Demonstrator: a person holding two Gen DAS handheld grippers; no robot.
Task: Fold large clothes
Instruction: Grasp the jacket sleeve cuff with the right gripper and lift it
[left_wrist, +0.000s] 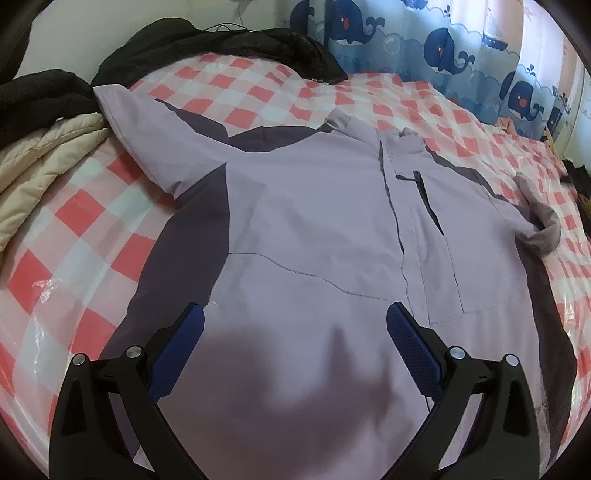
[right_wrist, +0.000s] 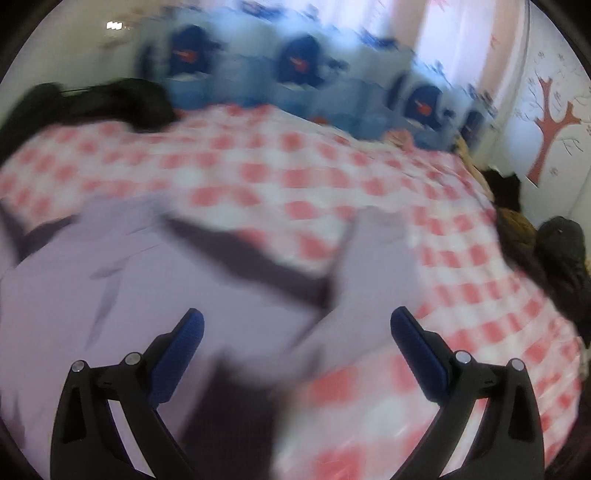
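Note:
A lilac jacket (left_wrist: 314, 221) with dark purple side panels lies front up and spread flat on the bed. Its left sleeve (left_wrist: 147, 136) reaches toward the far left; its right sleeve (left_wrist: 535, 214) lies crumpled at the right. My left gripper (left_wrist: 295, 314) is open and empty, hovering over the jacket's lower front. In the blurred right wrist view the jacket (right_wrist: 129, 295) fills the lower left and its right sleeve (right_wrist: 373, 266) runs up the middle. My right gripper (right_wrist: 297, 321) is open and empty above that sleeve's base.
The bed has a red and white checked cover (left_wrist: 74, 221) under clear plastic. Black garments (left_wrist: 221, 40) and a cream padded coat (left_wrist: 40, 158) are piled at the far left. A whale-print curtain (left_wrist: 443, 48) hangs behind. Dark clothes (right_wrist: 561, 258) lie at the bed's right edge.

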